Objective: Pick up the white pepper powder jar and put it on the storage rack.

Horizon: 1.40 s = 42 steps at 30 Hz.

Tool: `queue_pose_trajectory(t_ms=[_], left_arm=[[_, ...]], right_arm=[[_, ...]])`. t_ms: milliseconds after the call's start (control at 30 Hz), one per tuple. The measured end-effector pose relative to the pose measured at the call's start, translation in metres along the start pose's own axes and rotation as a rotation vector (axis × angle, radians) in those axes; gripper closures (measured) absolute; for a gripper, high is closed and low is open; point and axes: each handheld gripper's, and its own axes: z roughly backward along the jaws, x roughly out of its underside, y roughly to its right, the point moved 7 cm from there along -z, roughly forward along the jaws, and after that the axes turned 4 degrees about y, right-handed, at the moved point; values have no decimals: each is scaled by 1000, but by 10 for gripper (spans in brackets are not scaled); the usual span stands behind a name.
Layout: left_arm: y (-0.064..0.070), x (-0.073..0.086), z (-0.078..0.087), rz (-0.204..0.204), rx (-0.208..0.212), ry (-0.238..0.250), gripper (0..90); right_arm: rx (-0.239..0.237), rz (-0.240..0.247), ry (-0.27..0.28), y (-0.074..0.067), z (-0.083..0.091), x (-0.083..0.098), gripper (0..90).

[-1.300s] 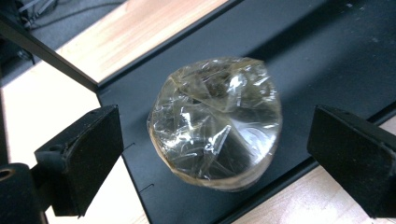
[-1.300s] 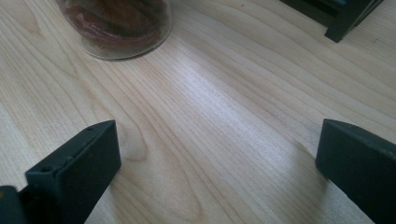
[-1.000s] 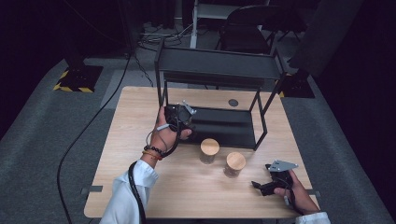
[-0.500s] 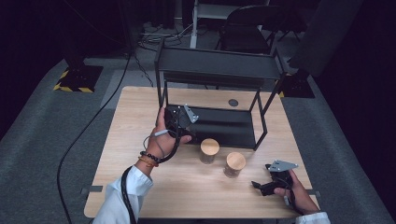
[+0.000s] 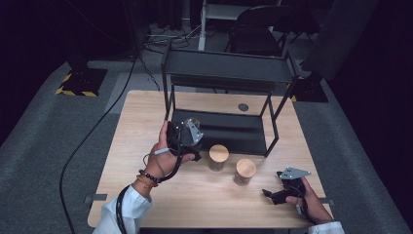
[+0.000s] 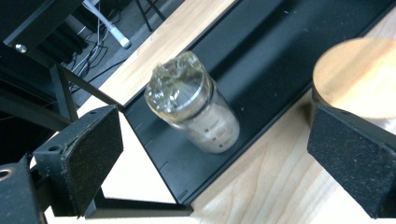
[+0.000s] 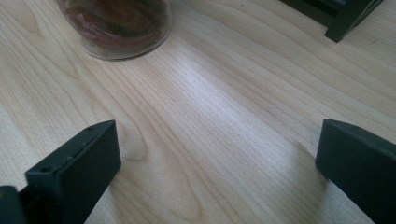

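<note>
Two wood-lidded jars stand near each other on the pale wooden table, just in front of a black two-tier metal rack. Beyond the table — a dark chair, loose cables on grey carpet, and a yellow-and-black striped base.

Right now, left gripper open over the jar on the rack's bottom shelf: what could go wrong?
1. The open left gripper has a wooden-lid jar right by one jaw; closing or shifting could knock it.
2. The crinkled-top jar stands near the lower shelf front lip; a nudge might tip it onto the table.
3. The rack's post is close beside the other jaw and could snag it.
</note>
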Motion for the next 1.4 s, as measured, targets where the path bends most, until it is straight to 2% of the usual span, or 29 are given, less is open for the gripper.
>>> queue_pose_trajectory(t_ms=[333, 533, 633, 900, 1267, 1400], left_arm=[[10, 22, 11, -12, 0, 8, 33], [19, 37, 10, -13, 4, 2, 33], [24, 47, 9, -15, 17, -17, 33], [38, 71, 7, 4, 55, -27, 32], [46, 103, 8, 31, 81, -44, 31], [47, 109, 8, 48, 89, -46, 27]], right_arm=[[0, 0, 0, 0, 0, 0, 0], [0, 0, 0, 0, 0, 0, 0], [0, 0, 0, 0, 0, 0, 0], [1, 0, 0, 0, 0, 0, 0], [0, 0, 0, 0, 0, 0, 0], [0, 0, 0, 0, 0, 0, 0]])
